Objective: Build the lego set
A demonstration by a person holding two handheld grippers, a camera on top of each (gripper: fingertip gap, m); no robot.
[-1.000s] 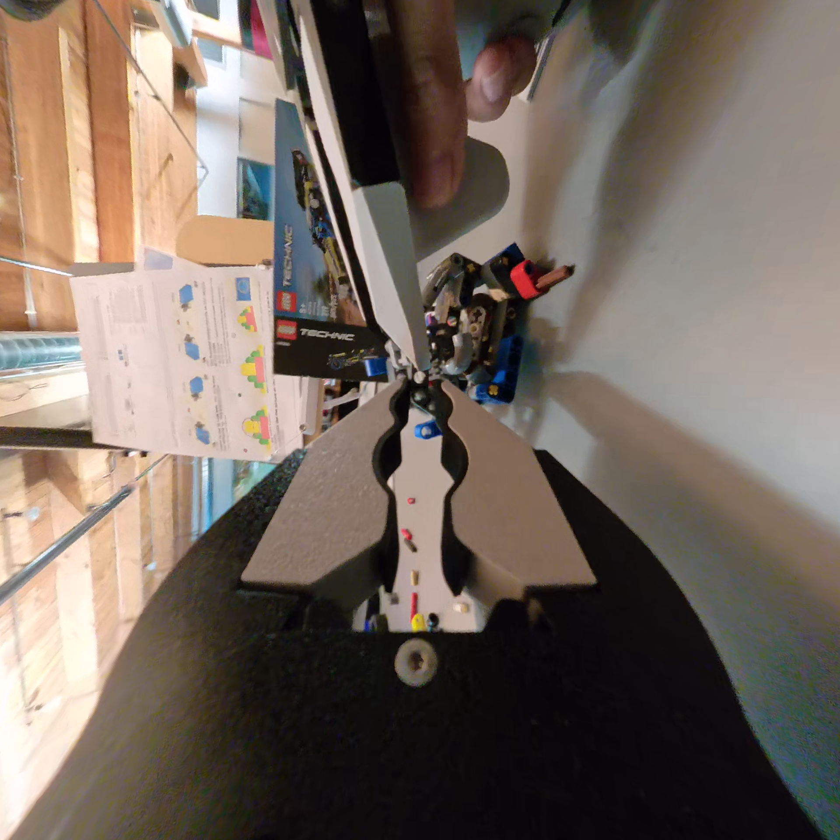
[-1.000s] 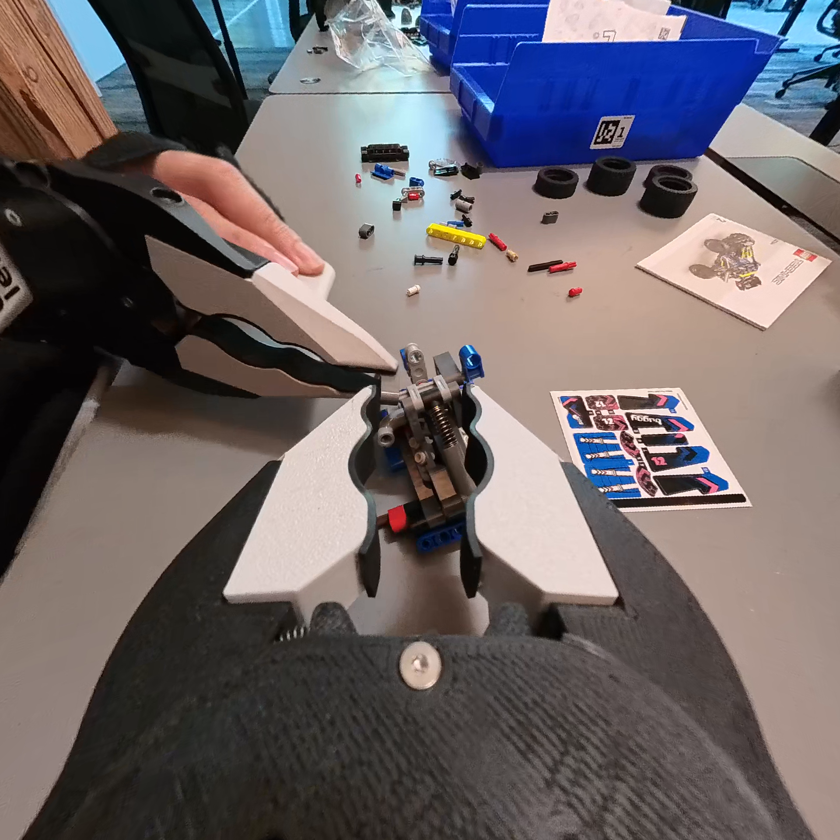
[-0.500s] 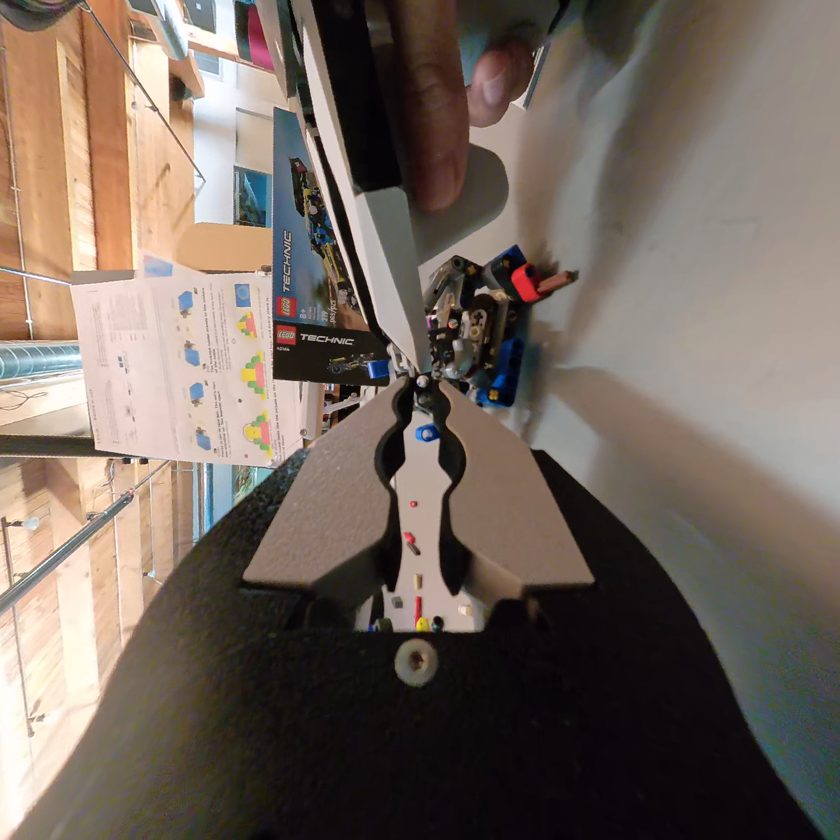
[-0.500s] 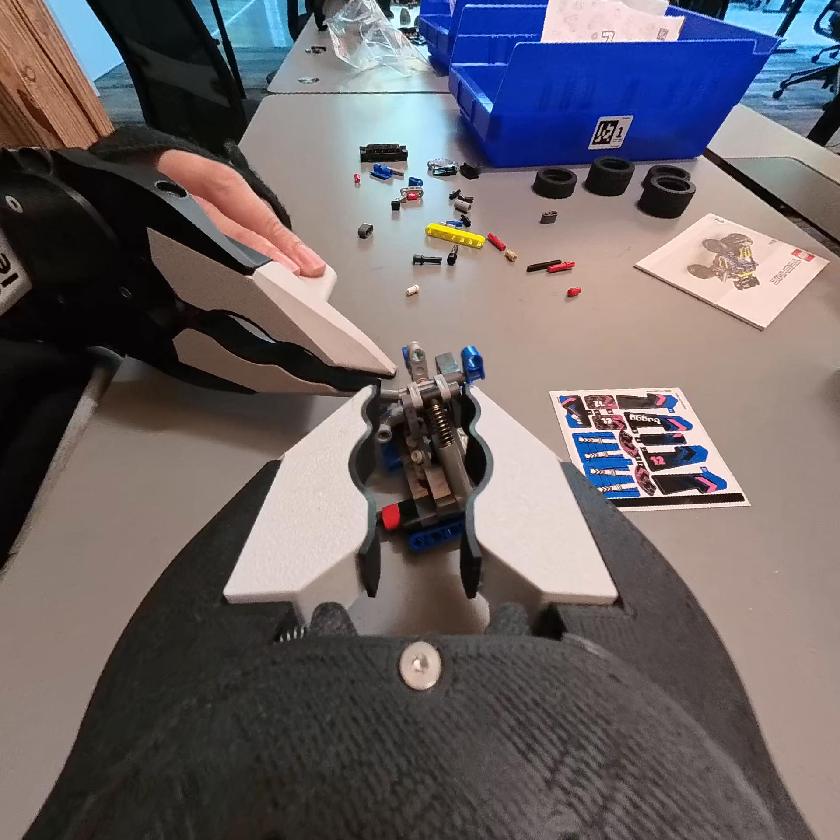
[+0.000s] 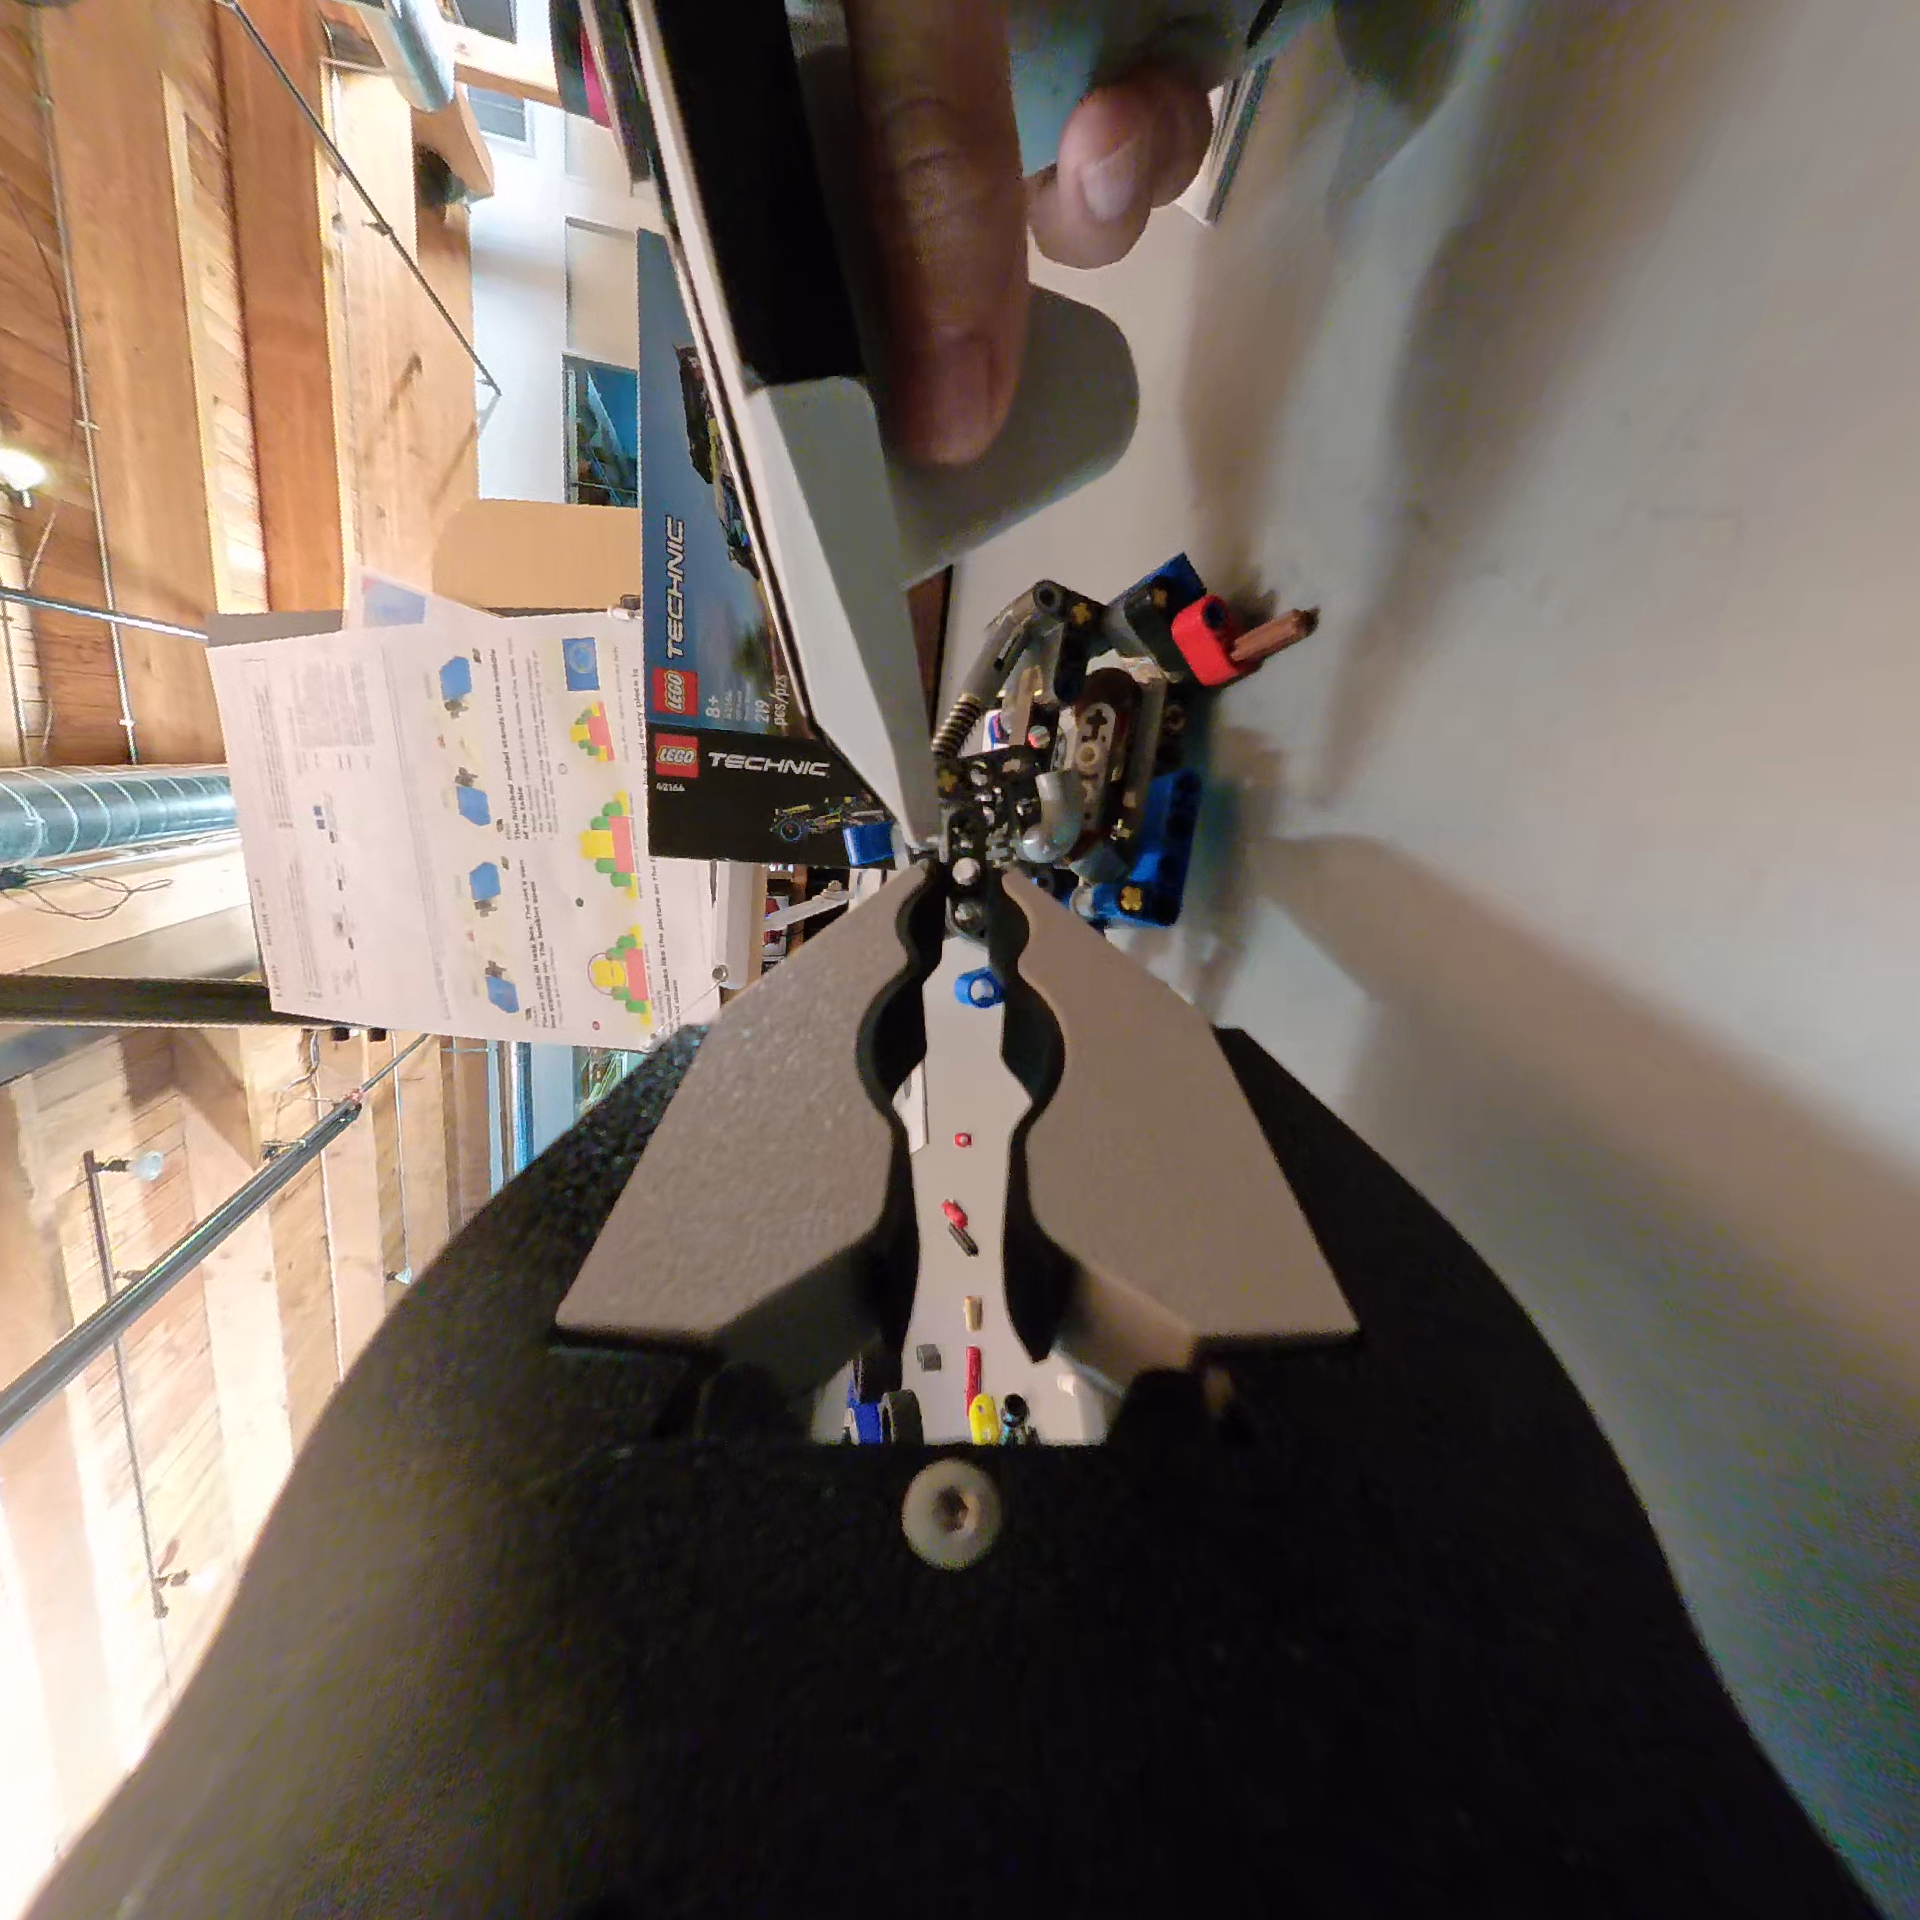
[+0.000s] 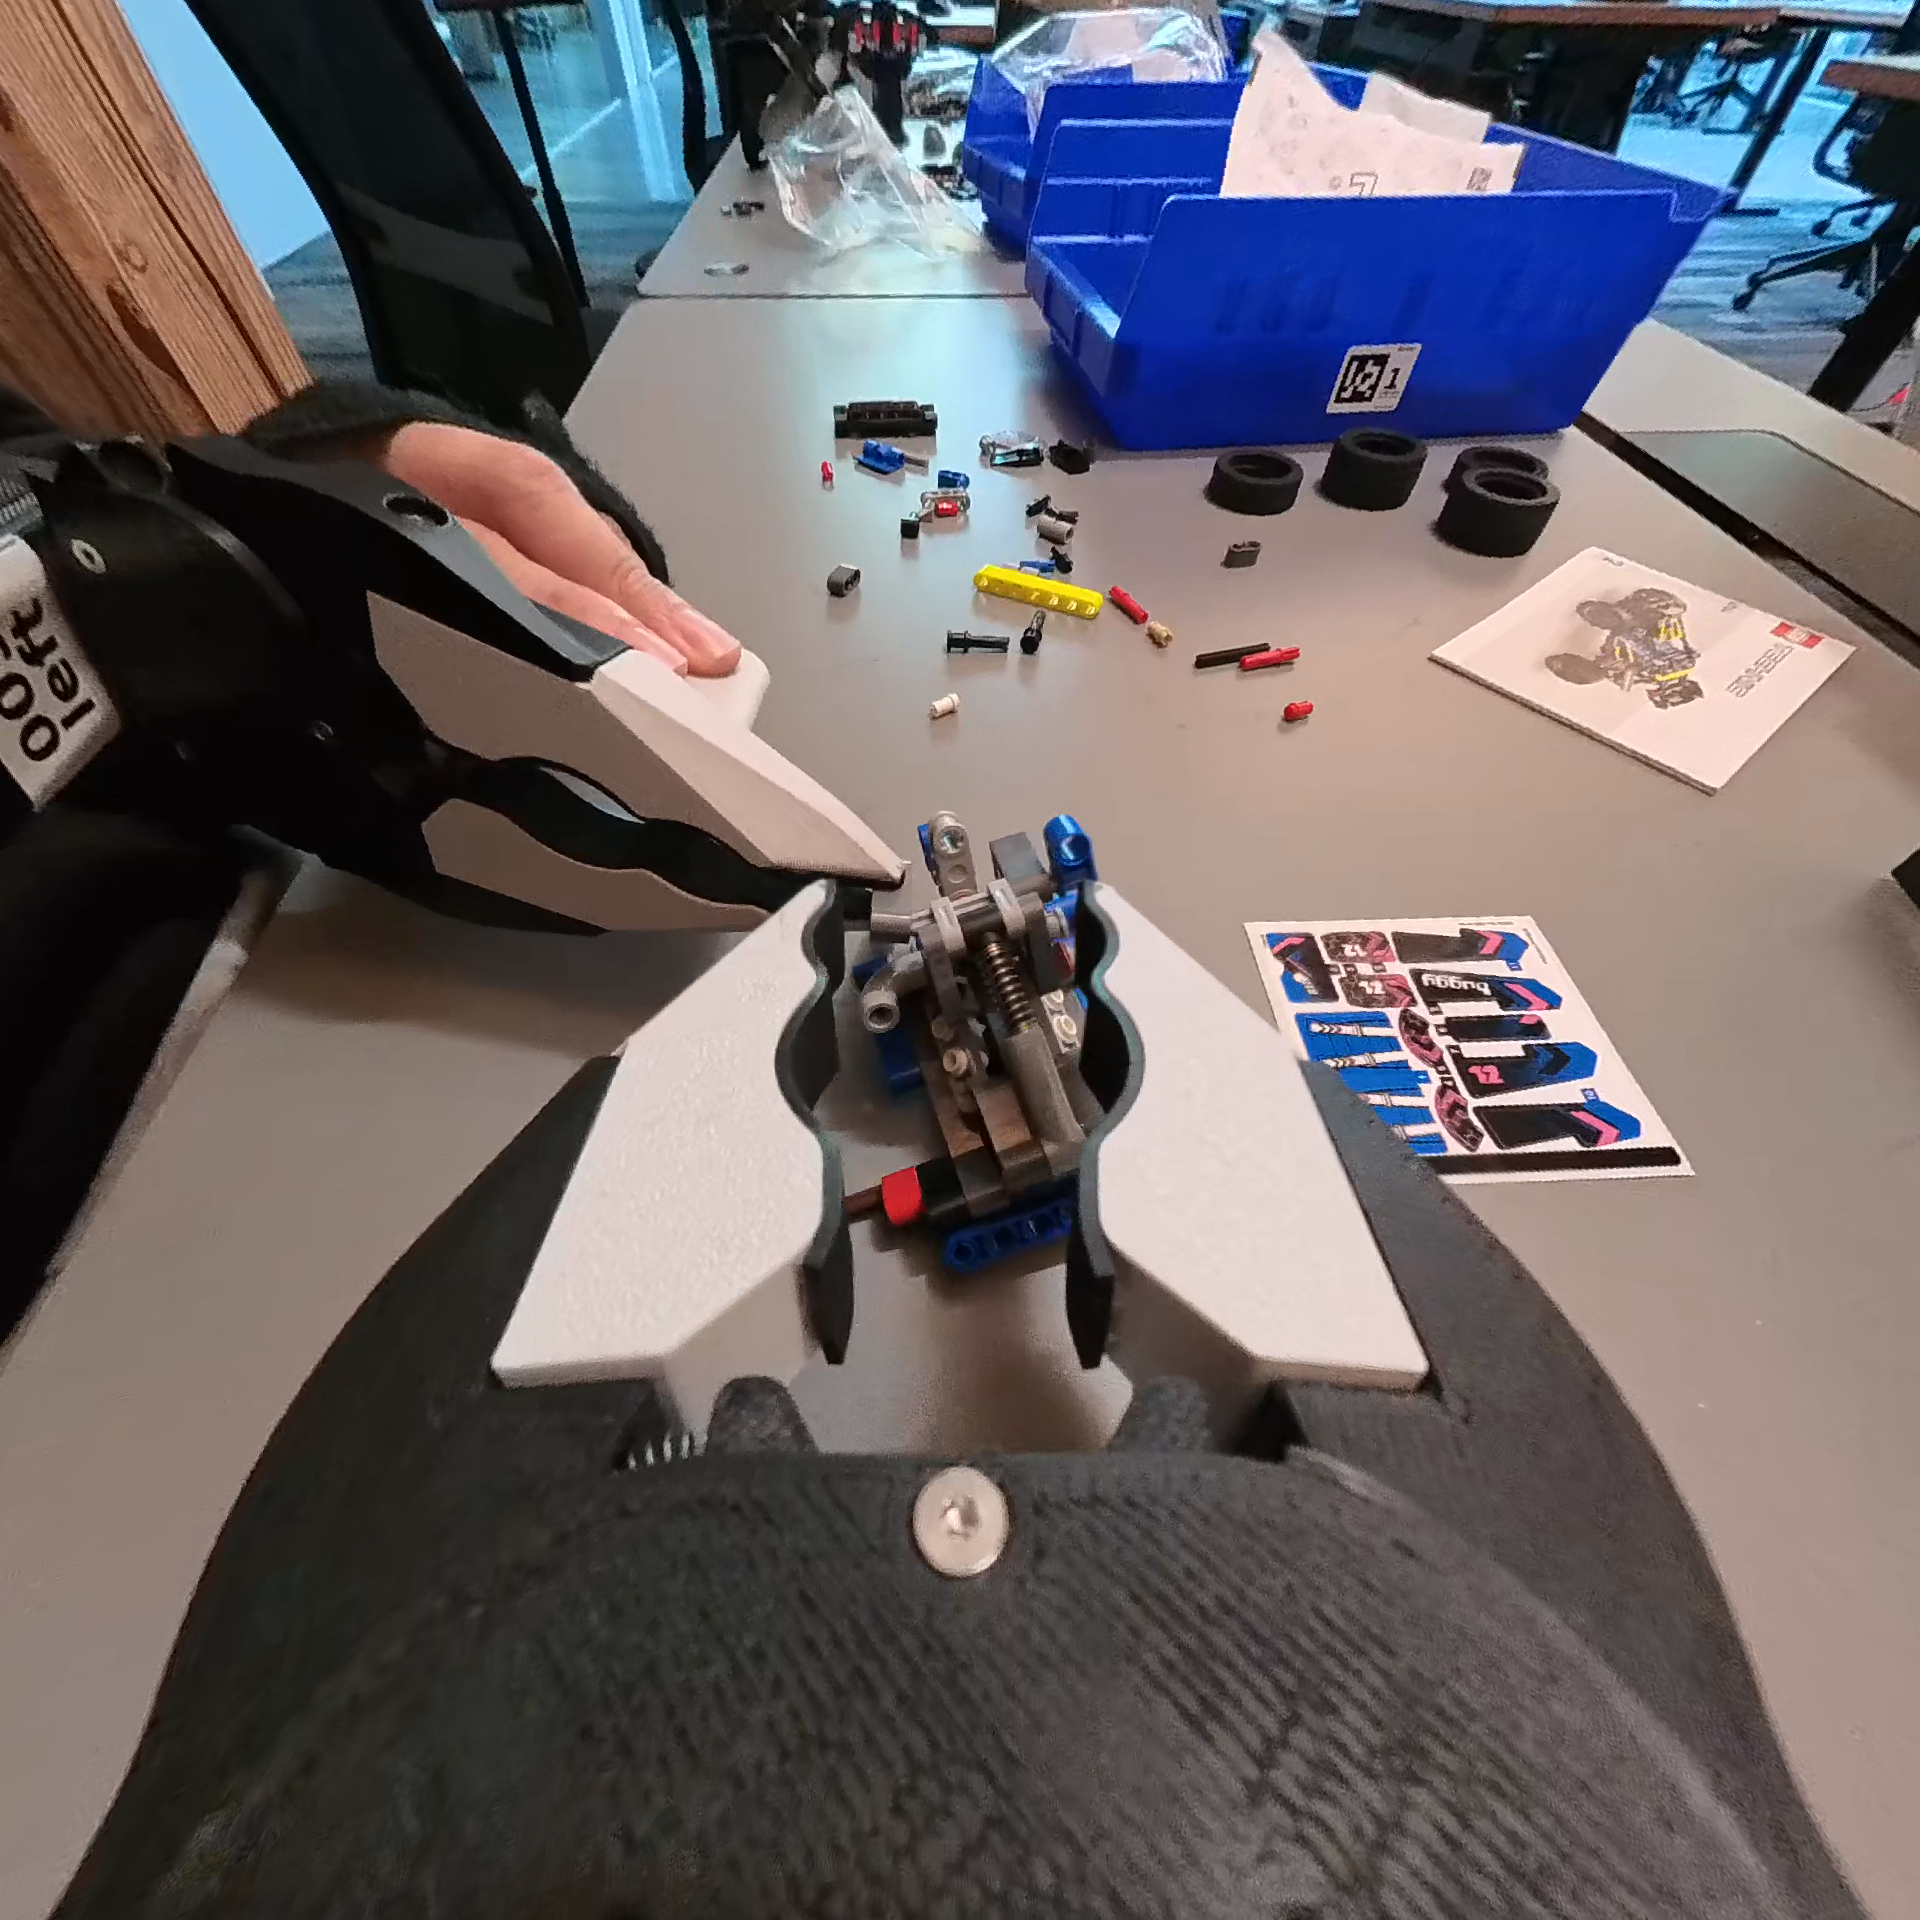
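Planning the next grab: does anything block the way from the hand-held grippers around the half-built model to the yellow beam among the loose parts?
Nothing tall. From the right hand-held gripper, shut on the half-built model, only a small white pin lies on the grey table before the yellow beam. The left hand-held gripper sits beside the model, off that path.

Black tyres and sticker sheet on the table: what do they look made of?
Tyres: likely rubber, given the matte black, chunky look. Sticker sheet: probably glossy printed paper or film; it lies thin and flat with bright colours, though coating is unclear.
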